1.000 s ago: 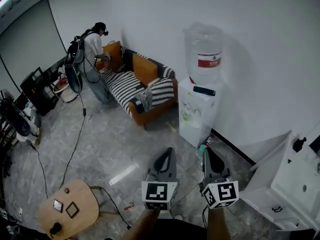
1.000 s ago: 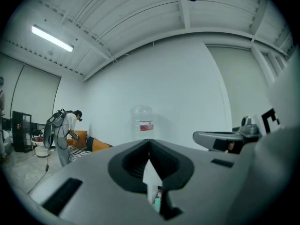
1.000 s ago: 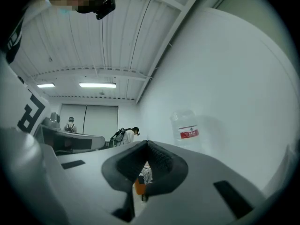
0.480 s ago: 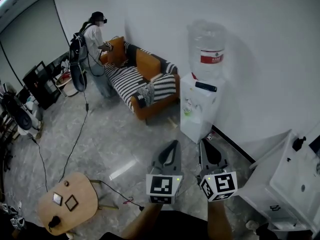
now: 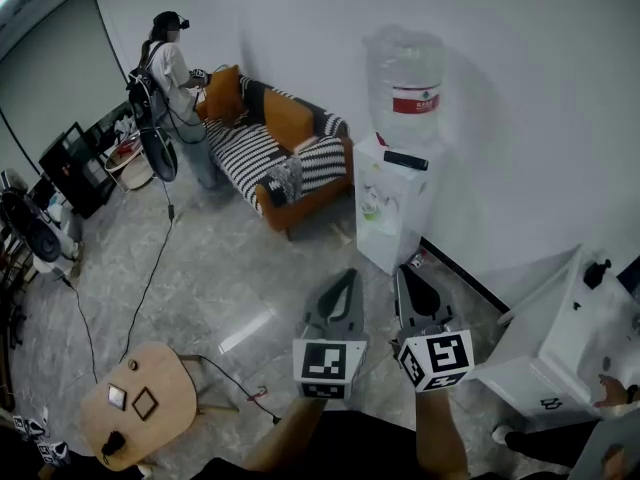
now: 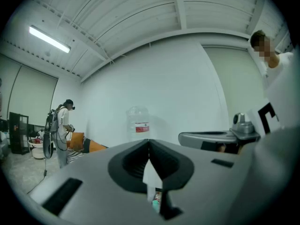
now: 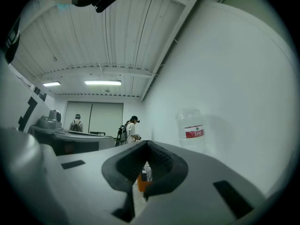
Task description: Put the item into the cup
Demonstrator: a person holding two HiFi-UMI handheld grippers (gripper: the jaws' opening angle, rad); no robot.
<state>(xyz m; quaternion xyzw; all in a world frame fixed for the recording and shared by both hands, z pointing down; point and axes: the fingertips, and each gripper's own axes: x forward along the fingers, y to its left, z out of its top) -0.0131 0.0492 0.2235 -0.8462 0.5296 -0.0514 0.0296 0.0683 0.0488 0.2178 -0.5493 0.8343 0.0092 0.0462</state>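
**Q:** What stands left of the white water dispenser point(image 5: 393, 213) with the clear bottle on top?

**A:** Far to its left and nearer the camera is a round light-wood side table point(image 5: 160, 378). Further back is a standing person point(image 5: 170, 73) in a white top. That person is beside an orange sofa point(image 5: 285, 158) with black-and-white striped cushions, which stands just left of the dispenser.

**Q:** And the grippers?

**A:** Both hang in front of the dispenser, apart from it. The left gripper point(image 5: 346, 276) has its grey jaws pressed together, tips meeting, with nothing between them. The right gripper point(image 5: 400, 271), just beside it, is likewise fully closed and empty.

**Q:** To the dispenser's right?

**A:** A white cabinet point(image 5: 560, 358) stands against the wall.

**Q:** The item and the cup?

**A:** Neither can be made out in any view.
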